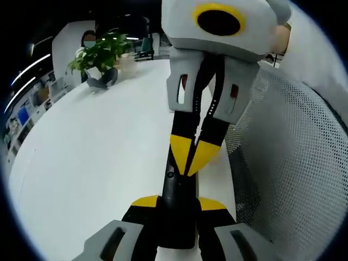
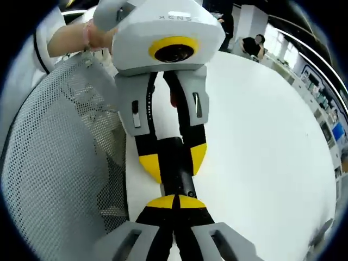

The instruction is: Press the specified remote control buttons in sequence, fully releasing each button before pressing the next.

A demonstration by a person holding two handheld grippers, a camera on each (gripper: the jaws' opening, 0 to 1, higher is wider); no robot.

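Your left gripper (image 1: 175, 217) is clamped on one end of the black remote (image 1: 178, 209) above the white table (image 1: 98, 163), while your right gripper (image 2: 175, 205), jaws together, bears its tips on the other end. Push off-centre and the remote could twist in the hold, landing you on a wrong button

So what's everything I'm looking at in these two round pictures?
Remote control: one, black, slim, above the table's edge, clamped at one end by the left gripper.
Table: one, white, large.
Potted plant: one, green, far end of table.
Mesh chair: one, grey, beside the table.
Left gripper: grey with yellow tips, shut on the remote.
Right gripper: same colours, closed tips at the remote's other end.
Hand: one, holding the left gripper.
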